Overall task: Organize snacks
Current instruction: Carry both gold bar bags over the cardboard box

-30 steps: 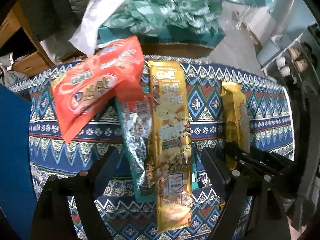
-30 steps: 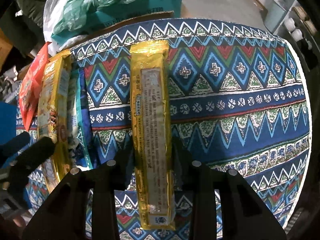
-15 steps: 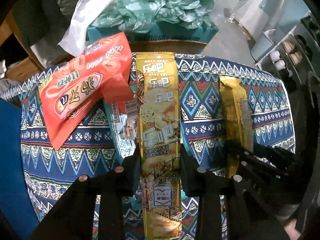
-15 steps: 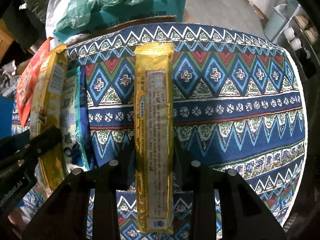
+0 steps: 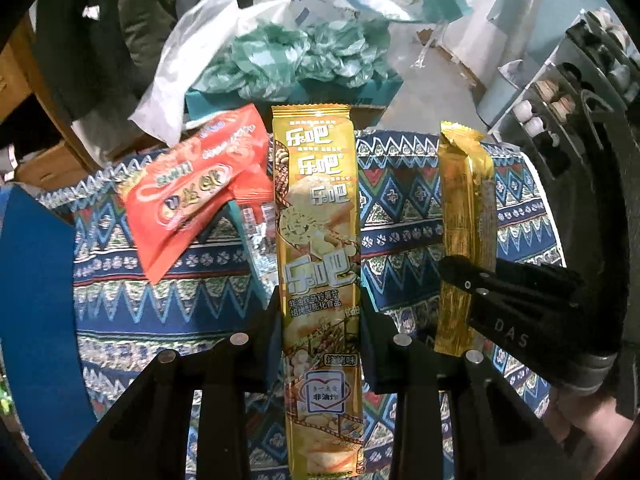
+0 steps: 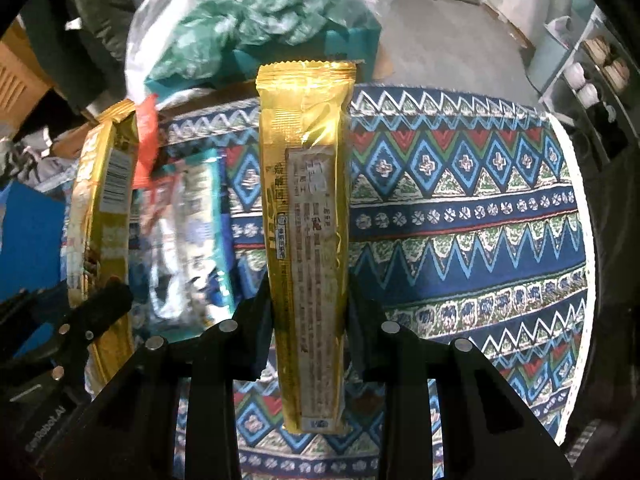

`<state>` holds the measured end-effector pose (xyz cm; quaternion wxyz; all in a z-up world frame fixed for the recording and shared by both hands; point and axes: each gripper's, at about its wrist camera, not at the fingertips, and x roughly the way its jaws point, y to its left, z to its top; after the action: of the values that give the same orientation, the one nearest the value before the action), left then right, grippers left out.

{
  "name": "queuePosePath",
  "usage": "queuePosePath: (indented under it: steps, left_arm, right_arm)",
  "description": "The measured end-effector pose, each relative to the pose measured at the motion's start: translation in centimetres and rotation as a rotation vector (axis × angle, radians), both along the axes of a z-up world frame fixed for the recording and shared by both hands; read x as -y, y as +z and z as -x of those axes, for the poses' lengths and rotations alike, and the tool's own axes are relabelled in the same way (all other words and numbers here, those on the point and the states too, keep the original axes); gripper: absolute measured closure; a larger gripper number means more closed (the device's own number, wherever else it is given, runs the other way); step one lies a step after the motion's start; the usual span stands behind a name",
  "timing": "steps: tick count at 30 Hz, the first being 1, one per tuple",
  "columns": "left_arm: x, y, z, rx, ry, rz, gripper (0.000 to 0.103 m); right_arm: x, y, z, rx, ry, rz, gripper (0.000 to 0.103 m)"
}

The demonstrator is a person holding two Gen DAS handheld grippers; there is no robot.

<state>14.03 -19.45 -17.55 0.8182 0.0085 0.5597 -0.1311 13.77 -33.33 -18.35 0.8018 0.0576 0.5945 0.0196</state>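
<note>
My left gripper (image 5: 319, 336) is shut on a long gold chip packet (image 5: 316, 216), printed side up, and holds it above the patterned tablecloth (image 5: 168, 292). My right gripper (image 6: 308, 320) is shut on a second gold packet (image 6: 306, 184), its label side up, also lifted off the cloth (image 6: 460, 216). That second packet and the right gripper also show in the left wrist view (image 5: 464, 208). The first packet shows at the left of the right wrist view (image 6: 104, 208). A red snack bag (image 5: 192, 188) and a silver-teal packet (image 6: 188, 236) lie on the cloth.
A teal box heaped with green and white plastic bags (image 5: 296, 60) stands behind the table. A blue surface (image 5: 36, 300) is at the left. A shelf with small white jars (image 5: 560, 108) stands at the right beyond the round table edge (image 6: 580, 208).
My left gripper closed on the first gold packet and lifted it. My right gripper, shut throughout, raised the second gold packet off the cloth.
</note>
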Motion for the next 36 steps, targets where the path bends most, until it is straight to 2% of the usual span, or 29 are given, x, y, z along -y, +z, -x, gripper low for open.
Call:
queuePosePath:
  steps: [17,25,36]
  left_arm:
    - [-7.2,5.1,3.9,0.042,0.068,0.022,0.071]
    - [-12.2,6.9,5.6,0.068,0.112,0.019,0.071]
    - [-18.8,10.0,7.4,0.11,0.156,0.007,0.07]
  right_arm:
    - [-4.3,7.0,3.1,0.076,0.095,-0.064,0.073]
    - [-8.6,9.9,2.8,0.116,0.158,-0.112,0.073]
    - [-15.4,11.3,2.6,0.125,0.271,-0.177,0.073]
